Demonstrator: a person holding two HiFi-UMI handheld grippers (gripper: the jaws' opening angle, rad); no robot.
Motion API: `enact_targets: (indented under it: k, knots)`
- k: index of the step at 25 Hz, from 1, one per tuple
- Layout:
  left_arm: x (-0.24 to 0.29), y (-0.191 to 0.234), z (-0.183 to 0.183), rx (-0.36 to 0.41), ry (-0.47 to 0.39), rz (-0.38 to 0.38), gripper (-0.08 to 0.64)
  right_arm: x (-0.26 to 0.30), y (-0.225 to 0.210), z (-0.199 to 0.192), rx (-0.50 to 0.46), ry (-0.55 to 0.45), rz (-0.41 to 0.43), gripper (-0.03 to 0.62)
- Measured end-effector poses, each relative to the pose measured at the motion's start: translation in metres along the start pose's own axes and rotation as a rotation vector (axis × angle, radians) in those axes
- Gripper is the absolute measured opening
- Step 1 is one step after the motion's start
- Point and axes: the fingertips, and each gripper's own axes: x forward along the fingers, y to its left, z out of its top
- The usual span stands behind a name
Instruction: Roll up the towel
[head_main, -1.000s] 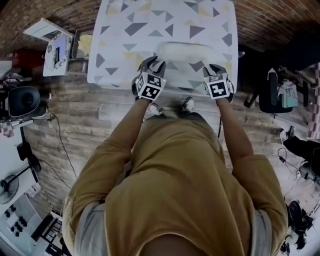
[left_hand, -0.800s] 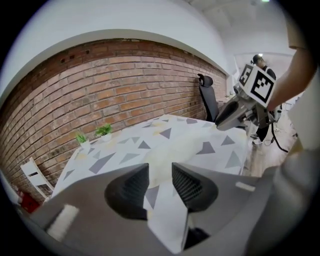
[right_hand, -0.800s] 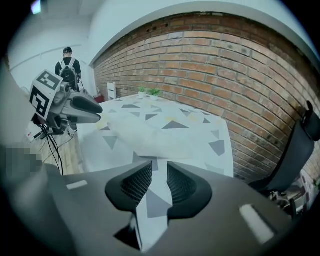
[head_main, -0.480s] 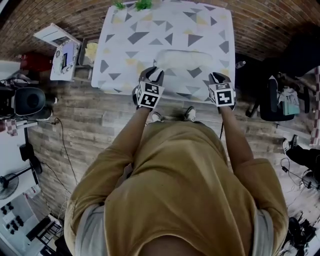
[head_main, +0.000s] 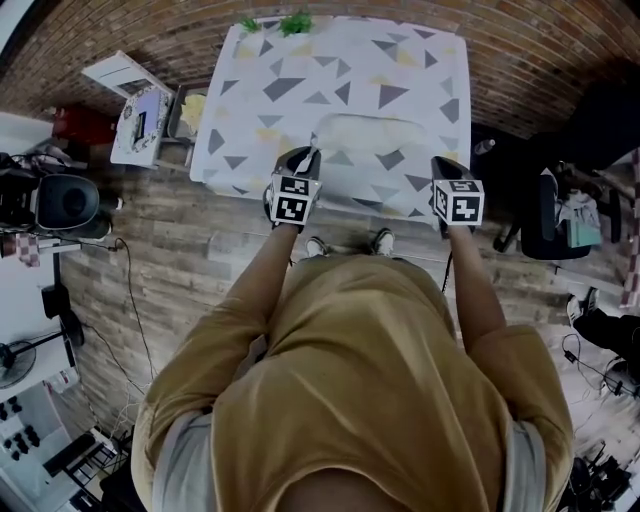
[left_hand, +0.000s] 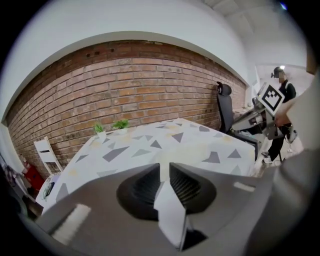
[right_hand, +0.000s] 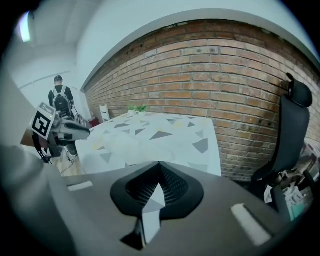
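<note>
The towel (head_main: 375, 134) lies as a pale oblong bundle on the triangle-patterned tablecloth (head_main: 300, 80), near the table's front edge. Both grippers hover just in front of that edge, apart from the towel. My left gripper (head_main: 303, 158) is off the towel's left end. Its jaws have just been closing and still stand a narrow gap apart, with nothing between them. My right gripper (head_main: 446, 168) is off the towel's right end, shut and empty. In the right gripper view the towel (right_hand: 131, 145) shows beyond the closed jaws, with the left gripper's marker cube (right_hand: 42, 123) at the left.
Two small green plants (head_main: 292, 22) stand at the table's far edge by the brick wall. A black office chair (head_main: 545, 185) is to the right. A white stand with papers (head_main: 140, 108) is to the left. A person (right_hand: 61, 100) stands in the background.
Both grippers have drawn back from the towel and risen, ending in front of the table's edge. The right jaws have closed.
</note>
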Motion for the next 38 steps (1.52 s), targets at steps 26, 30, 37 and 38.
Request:
enact_targets:
  k: [26, 30, 37, 38]
  knots:
    - [-0.080, 0.086, 0.162, 0.022, -0.384, 0.138, 0.063, -0.077, -0.043, 0.182, 0.061, -0.452, 0.044, 0.005]
    - [-0.112, 0.097, 0.196, 0.049, -0.471, 0.178, 0.063, -0.094, -0.045, 0.218, 0.023, -0.526, 0.044, 0.005]
    - [-0.176, 0.113, 0.251, -0.020, -0.652, 0.196, 0.063, -0.126, -0.058, 0.255, 0.006, -0.624, 0.016, 0.005]
    - [-0.185, 0.114, 0.257, -0.018, -0.671, 0.201, 0.063, -0.133, -0.059, 0.260, 0.002, -0.639, 0.010, 0.005]
